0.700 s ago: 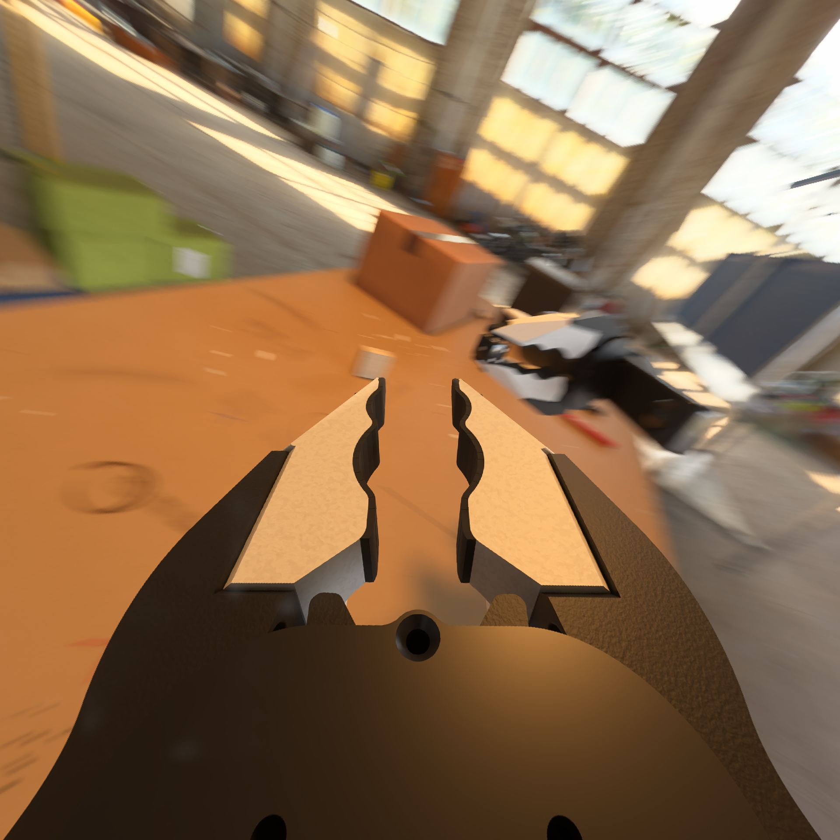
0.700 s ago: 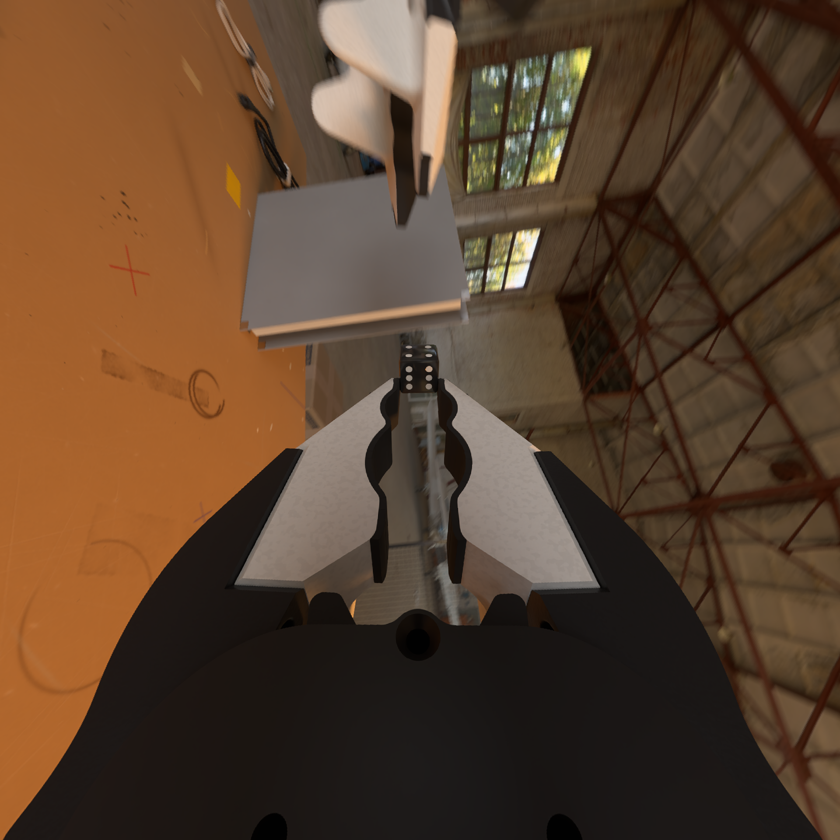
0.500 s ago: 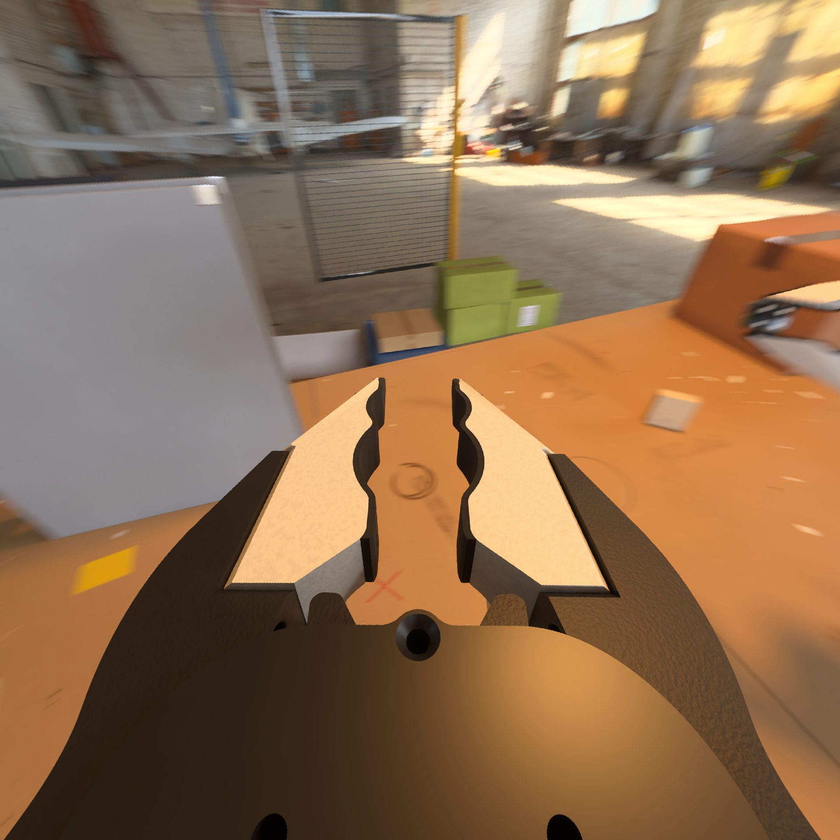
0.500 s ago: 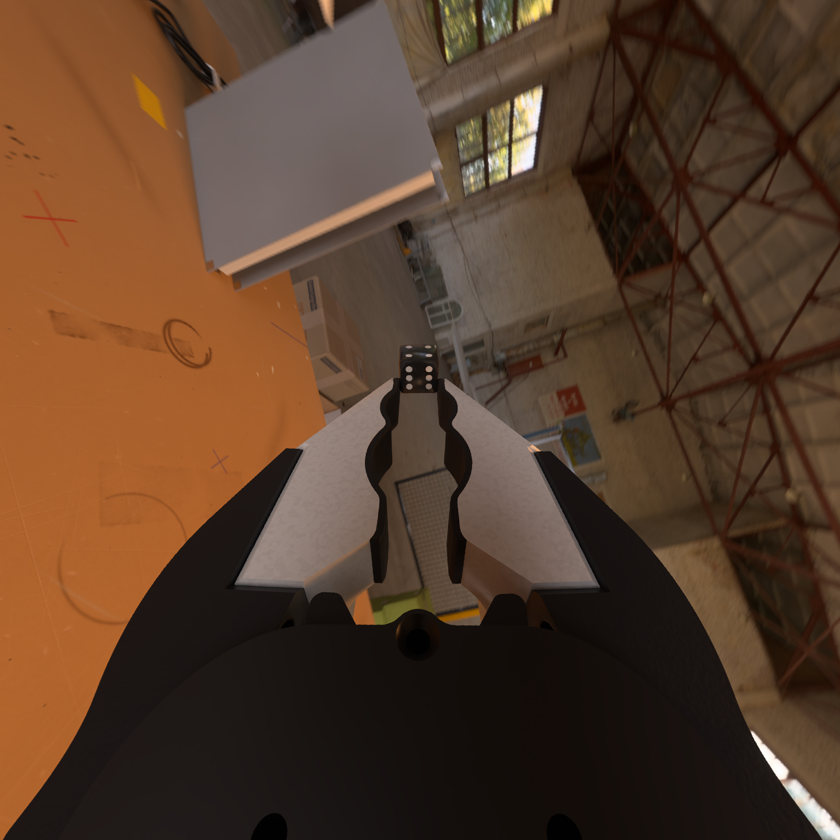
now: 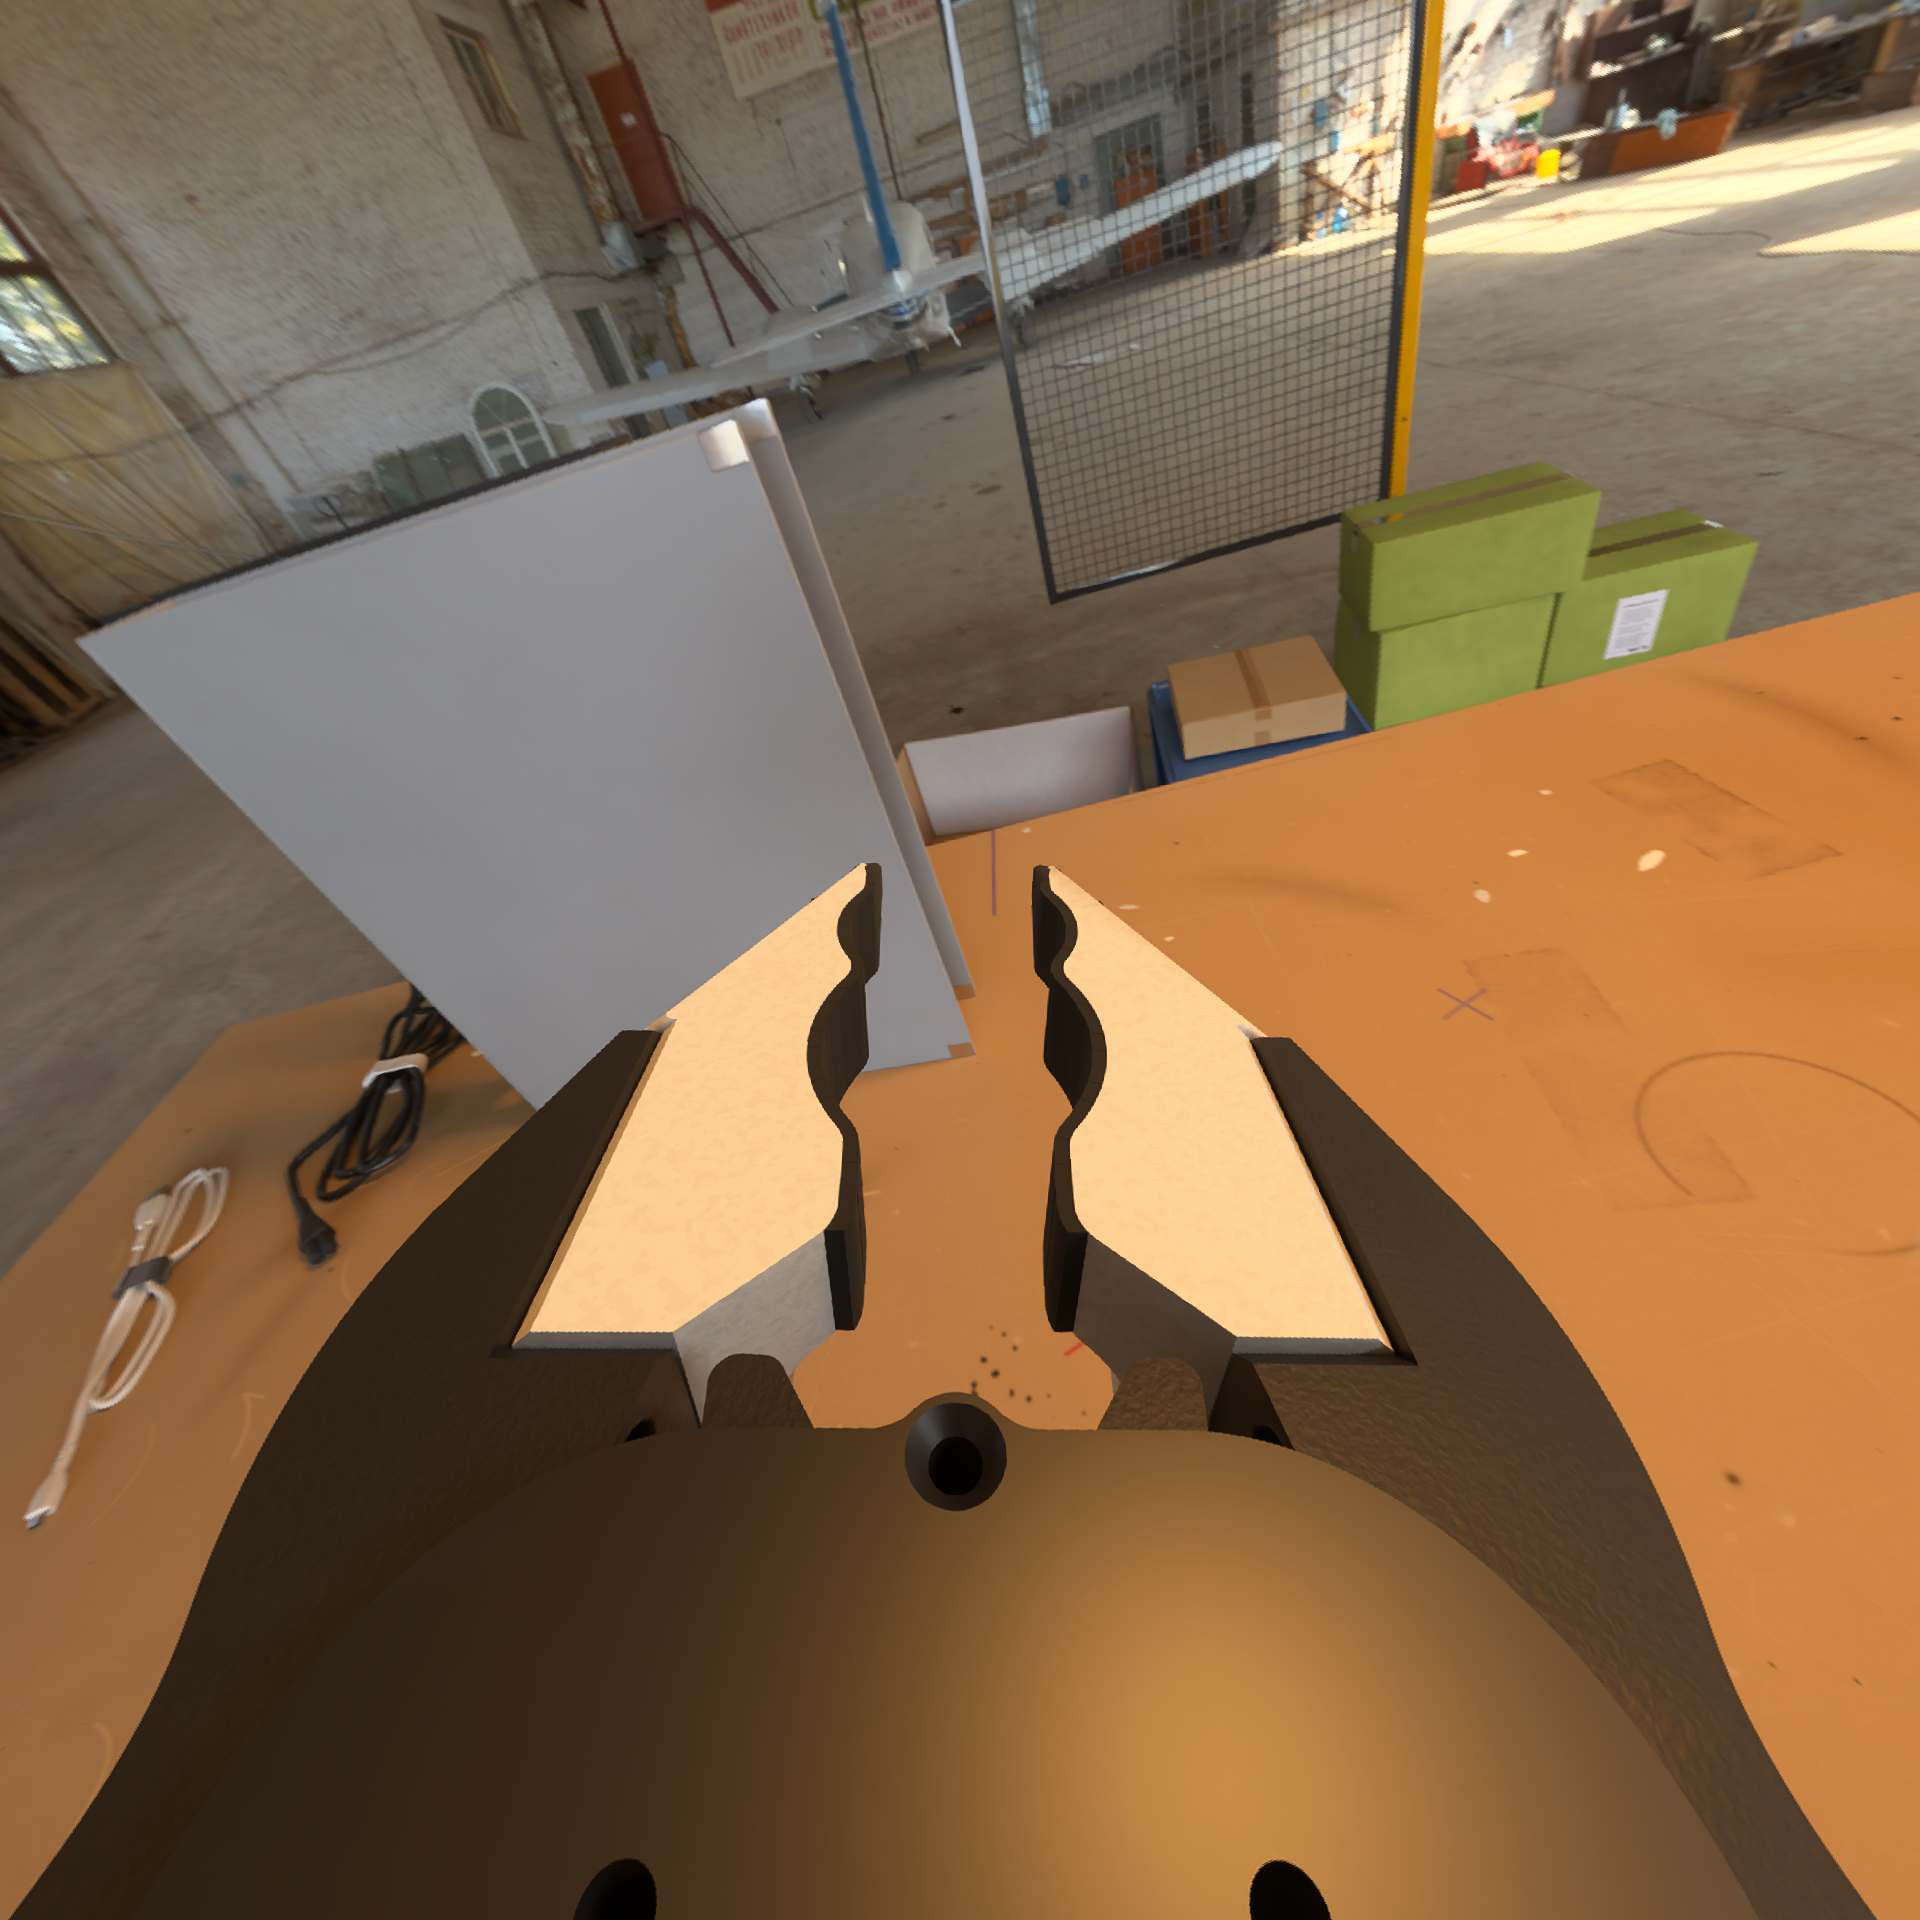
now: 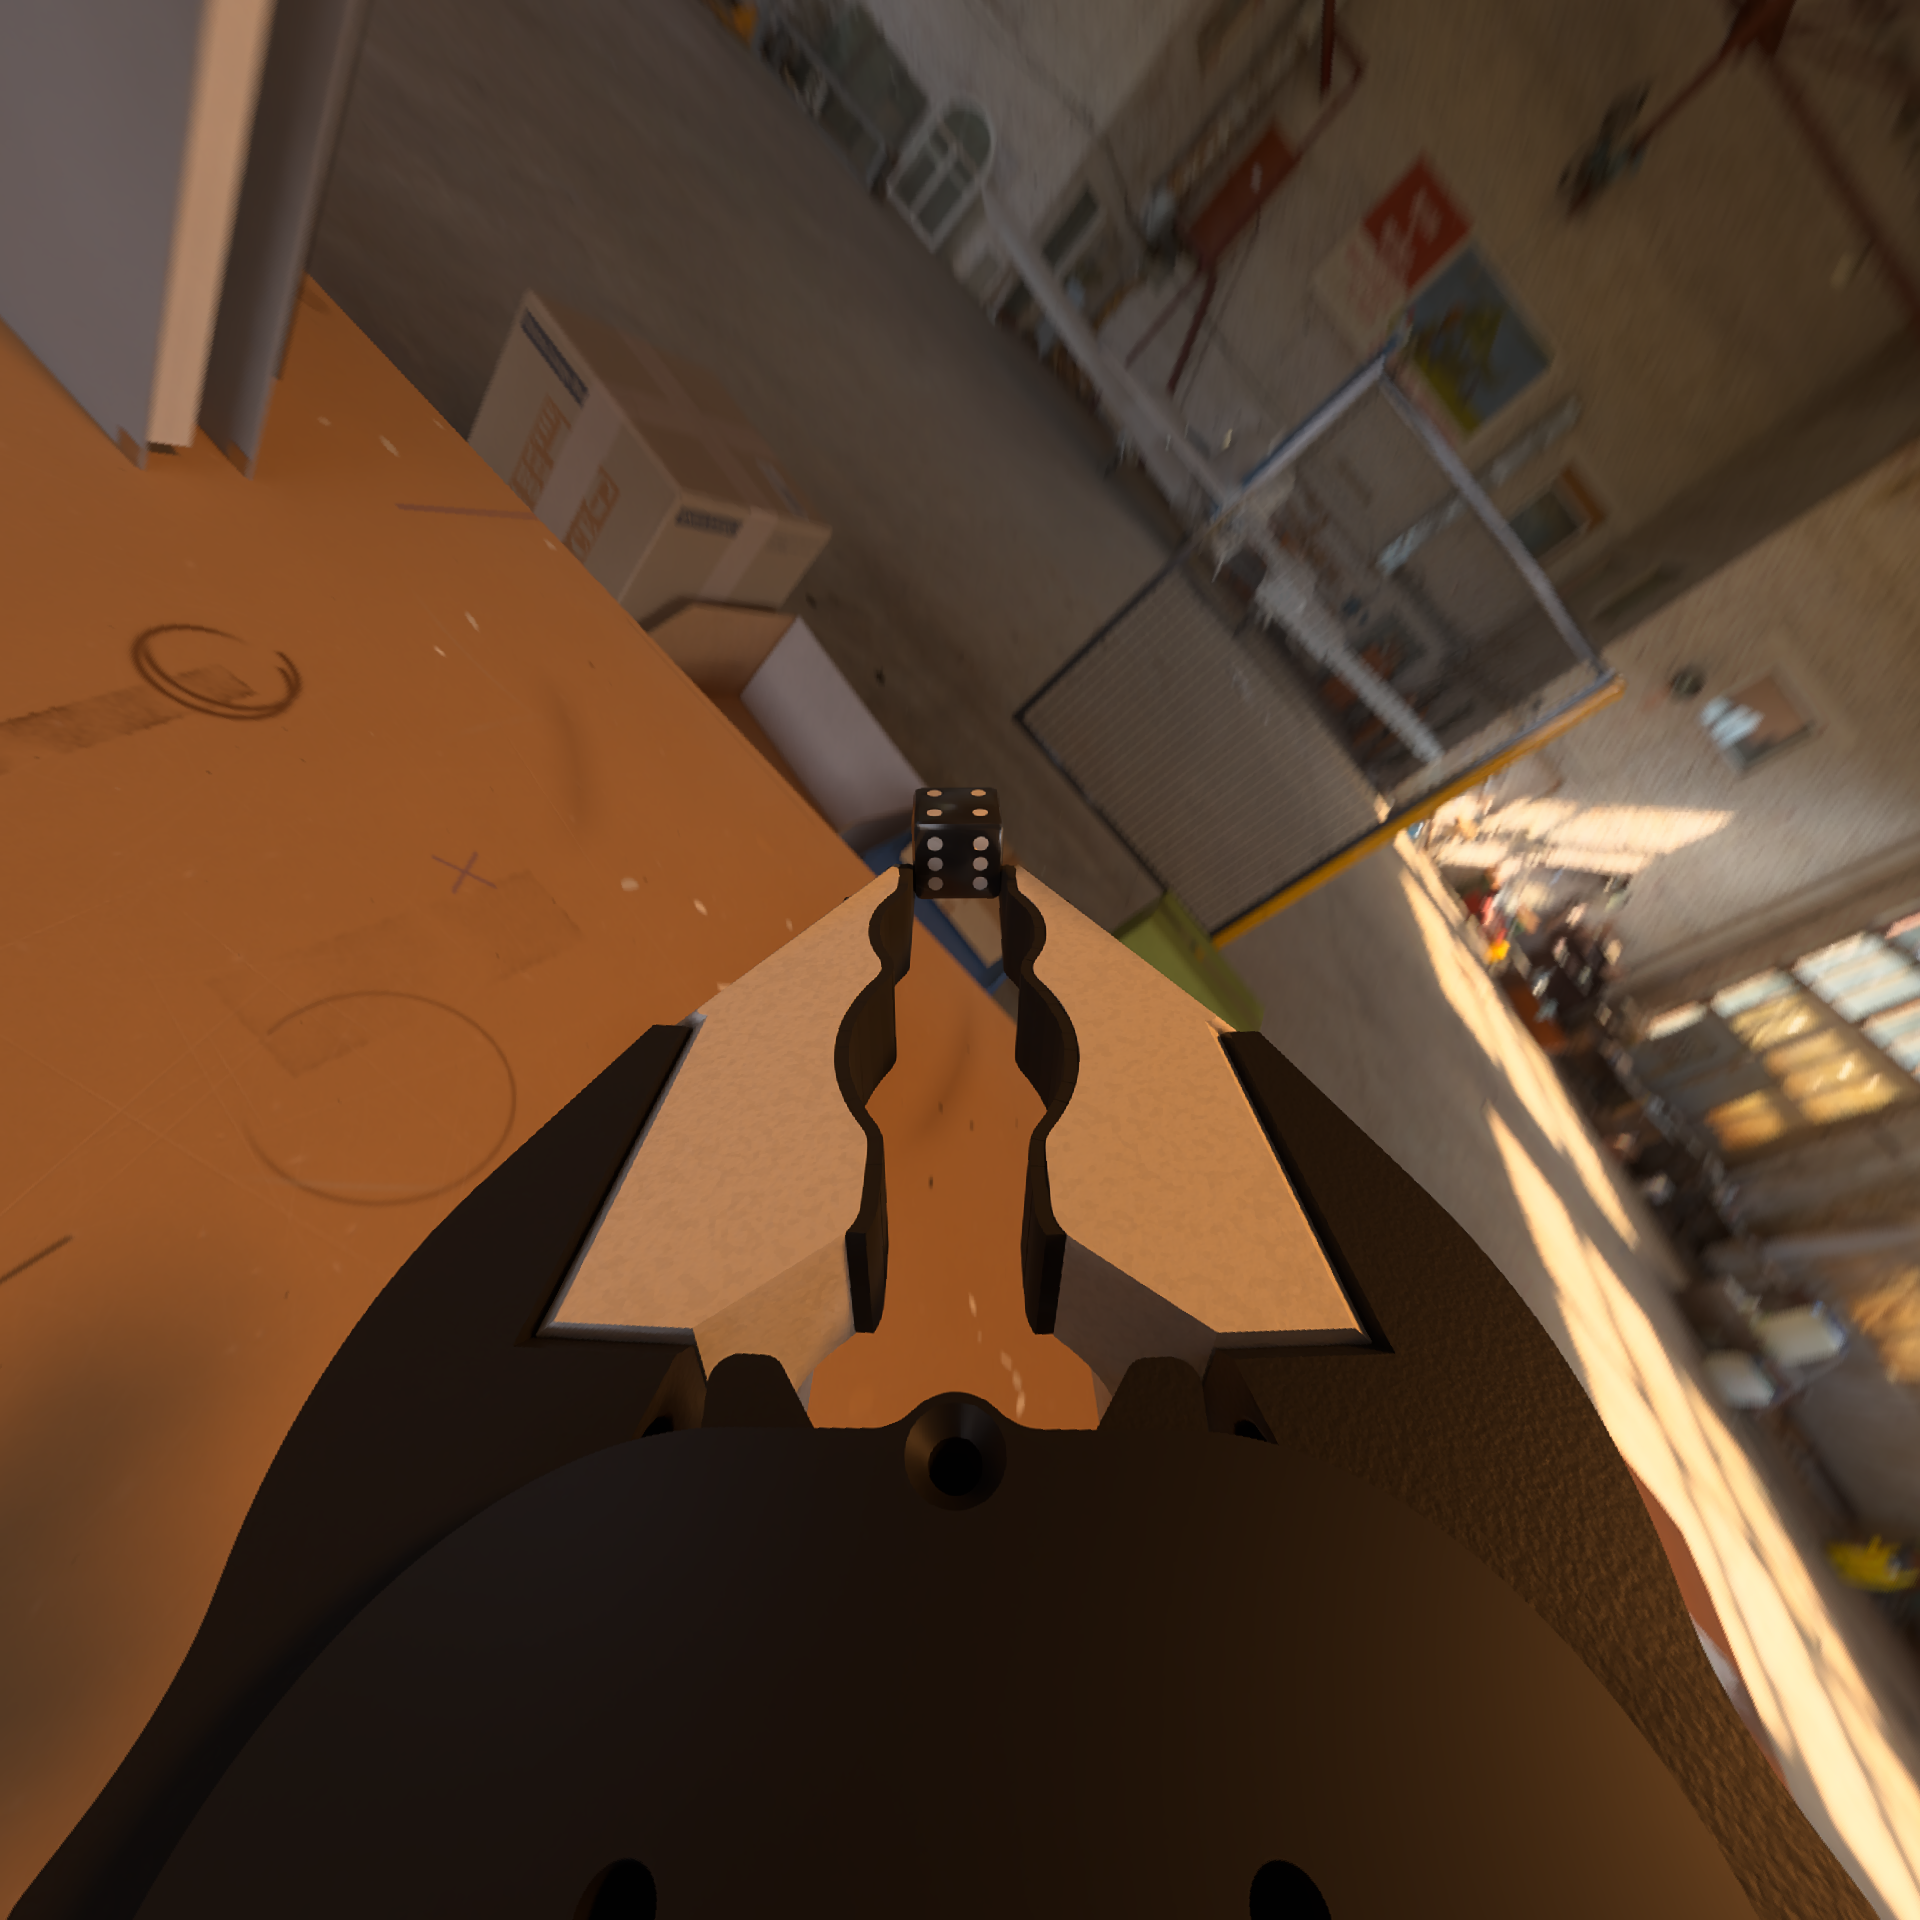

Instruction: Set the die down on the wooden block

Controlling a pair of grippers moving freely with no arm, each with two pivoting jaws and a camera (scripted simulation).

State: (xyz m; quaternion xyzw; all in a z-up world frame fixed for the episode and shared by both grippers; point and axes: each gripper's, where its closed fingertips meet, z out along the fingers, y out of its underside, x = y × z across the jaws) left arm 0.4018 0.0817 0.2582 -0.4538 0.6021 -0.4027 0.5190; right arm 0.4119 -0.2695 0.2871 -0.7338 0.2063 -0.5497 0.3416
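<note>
My right gripper (image 6: pixel 956 883) is shut on a small black die with white pips (image 6: pixel 956 844), pinched at the fingertips and held above the orange table (image 6: pixel 312 831) near its edge. The right wrist view is rolled, with the table at the left. My left gripper (image 5: pixel 954 883) is open and empty above the orange table (image 5: pixel 1455 1143), pointing at the edge of a grey upright board (image 5: pixel 540 748). The wooden block is in neither view now.
The grey board also shows at the top left of the right wrist view (image 6: pixel 114 187). A black cable (image 5: pixel 364 1132) and a white cable (image 5: pixel 135 1309) lie at the table's left. Green boxes (image 5: pixel 1507 592) and a cardboard box (image 5: pixel 1257 691) stand on the floor beyond the table edge.
The left gripper has swung left, so the orange box, the small block and the other gripper have left its view. The right gripper has rolled and turned with the die still in it.
</note>
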